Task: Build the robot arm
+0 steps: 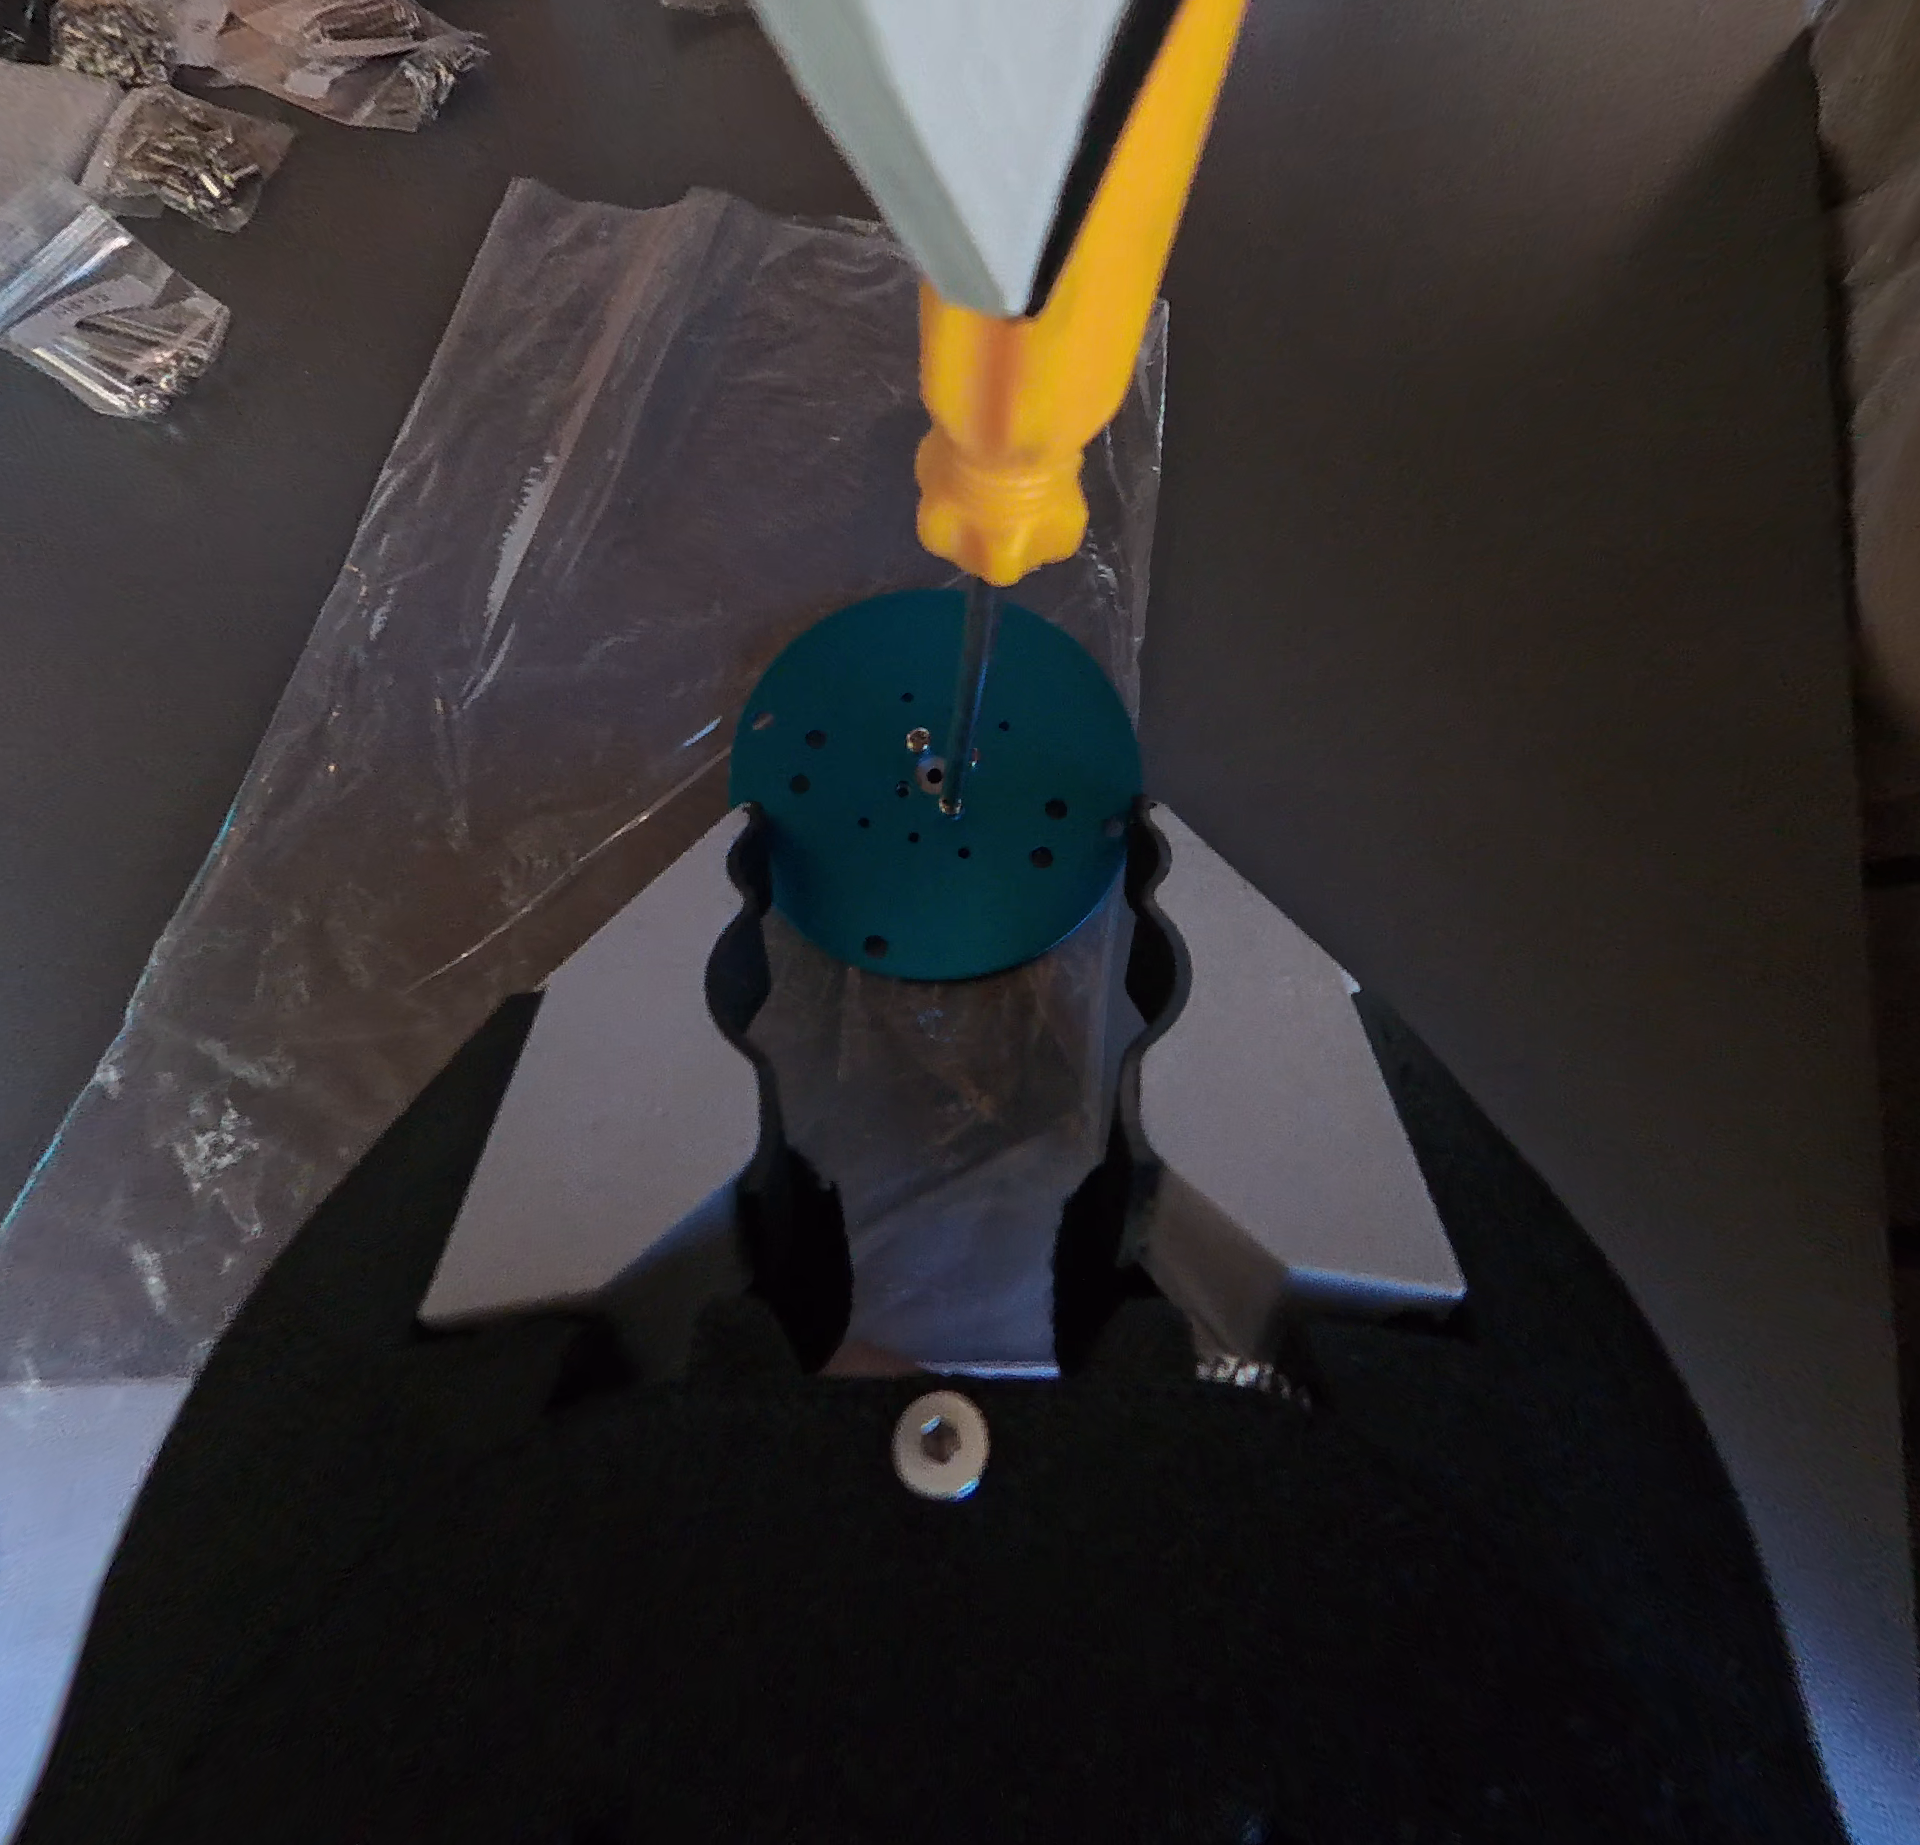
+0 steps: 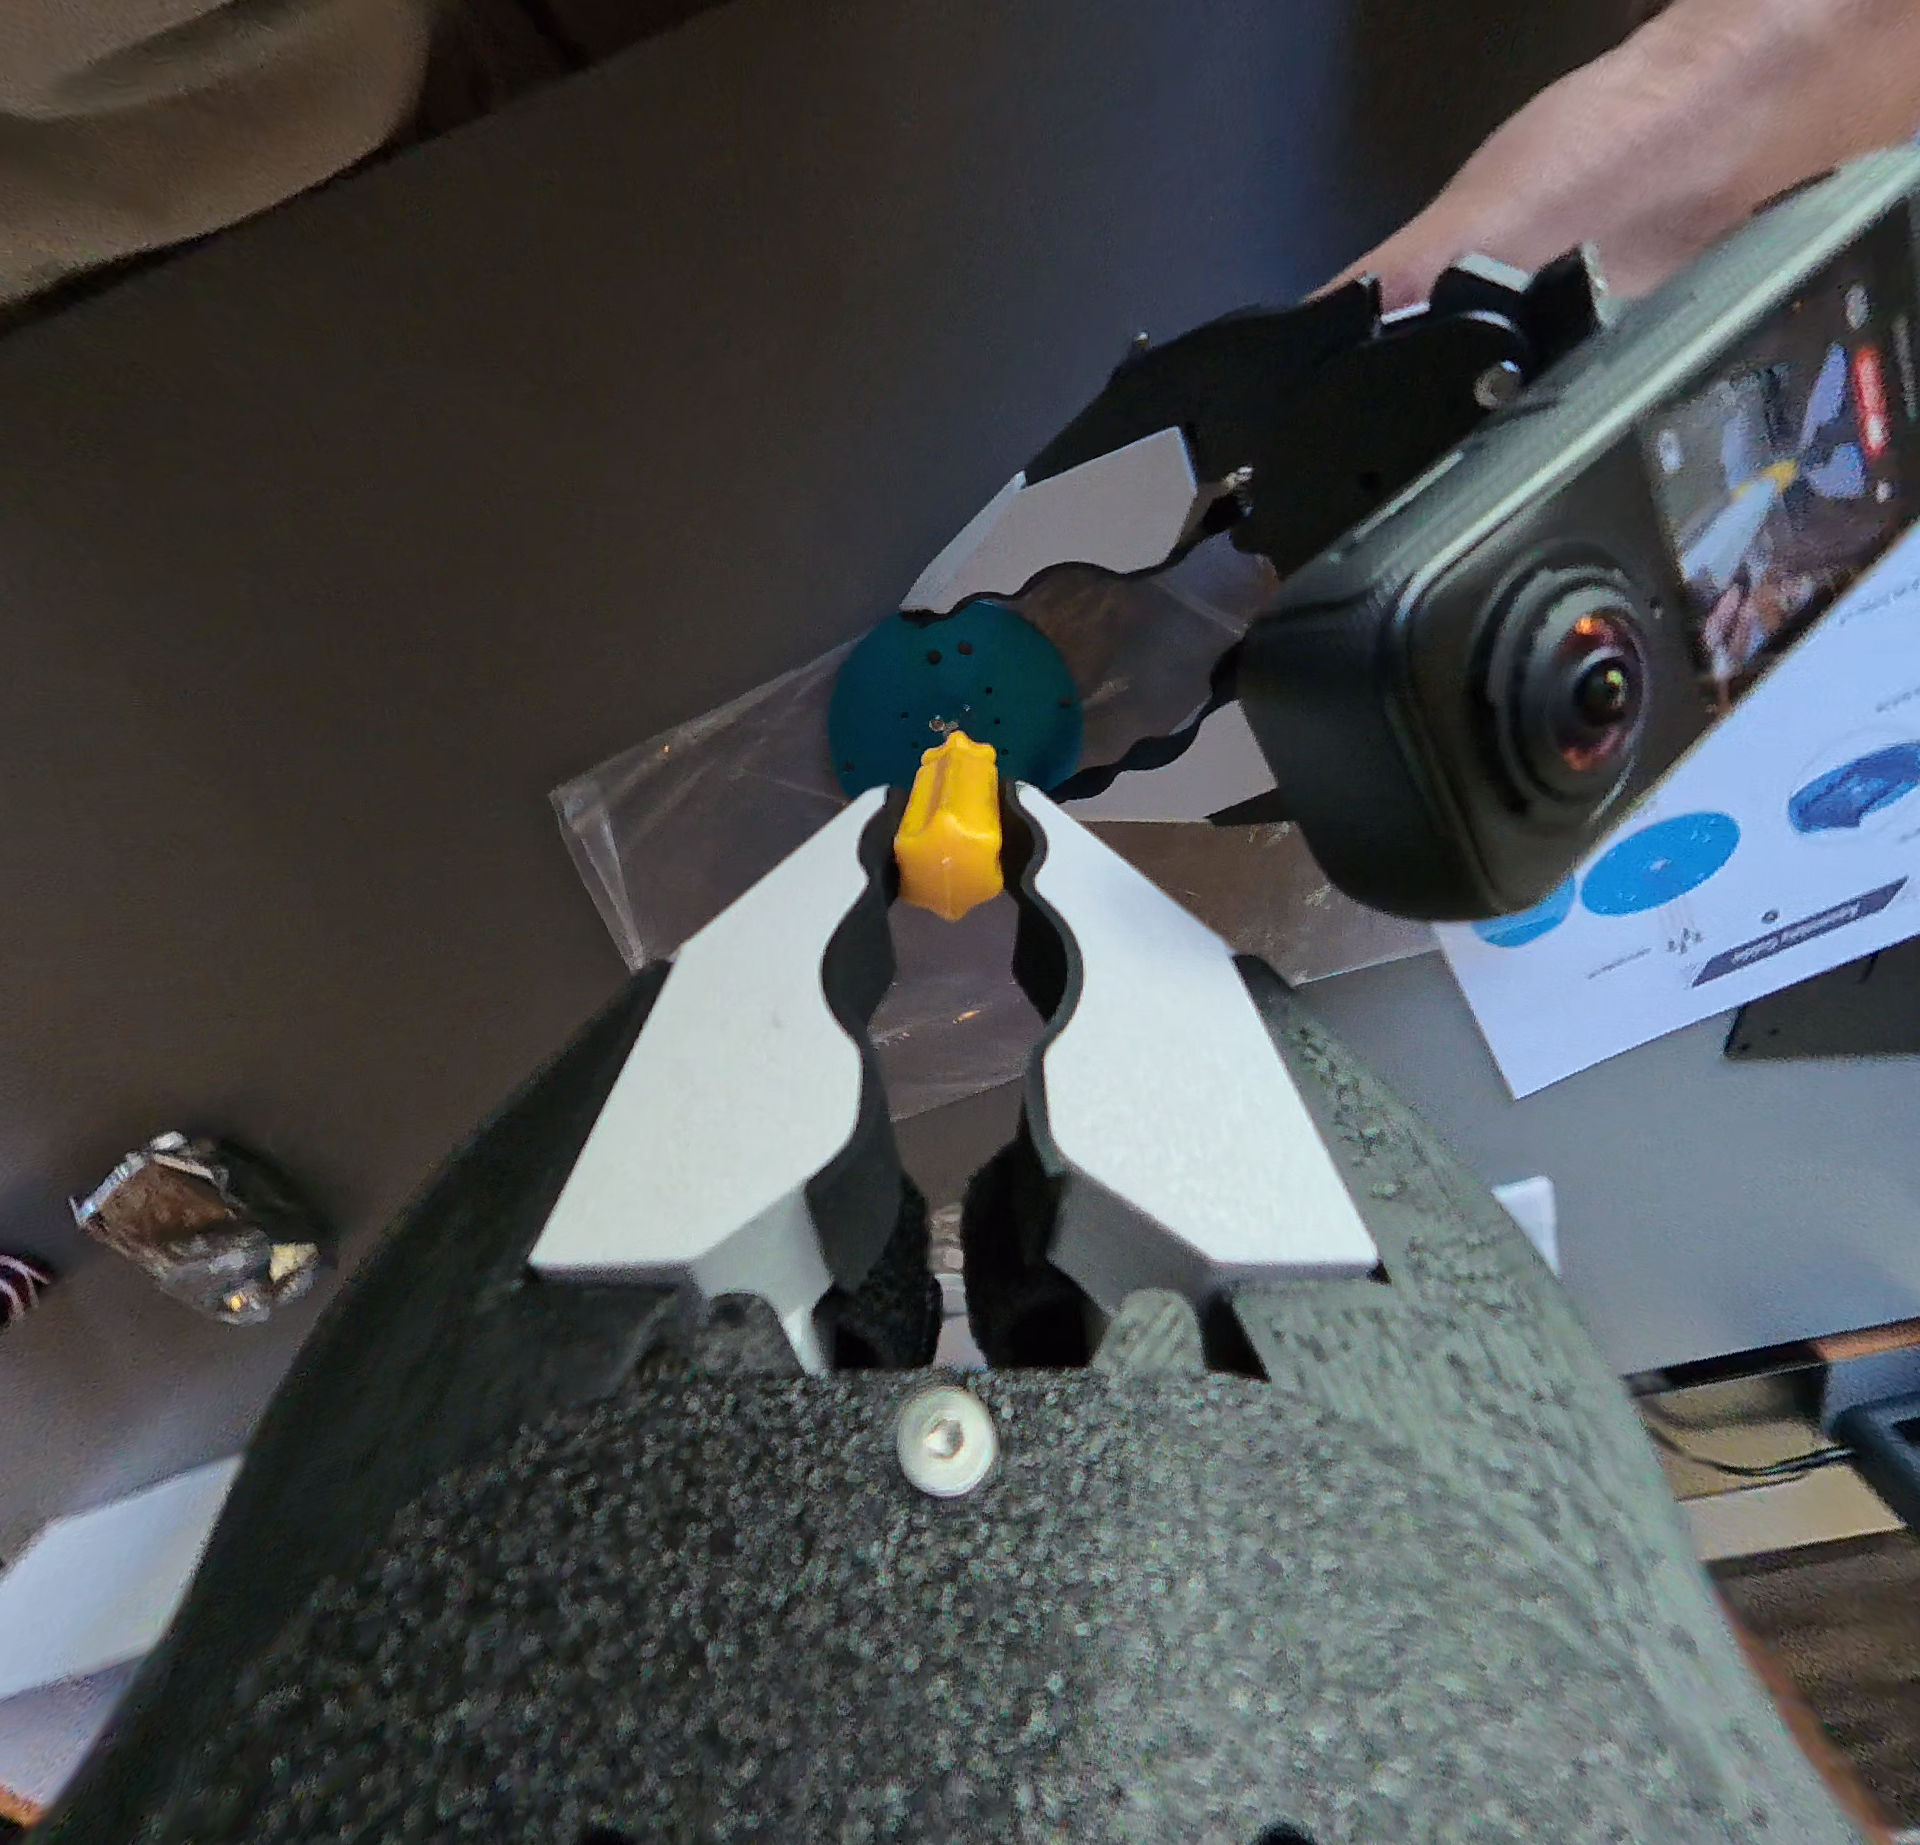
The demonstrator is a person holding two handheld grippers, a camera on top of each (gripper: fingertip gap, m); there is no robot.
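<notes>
Gripping a teal disc [image 1: 930,839], the left claw [image 1: 940,819] faces the right claw [image 2: 951,808] clamping a yellow screwdriver [image 2: 948,839].

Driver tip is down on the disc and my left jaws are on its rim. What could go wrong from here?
1. The left gripper pinches only the near rim of the teal disc, so it may pivot or slip.
2. The disc sits over clear plastic film, a slick base.
3. The right gripper holds the screwdriver by its yellow handle; the thin tip could skip off the small screw among many holes.
</notes>
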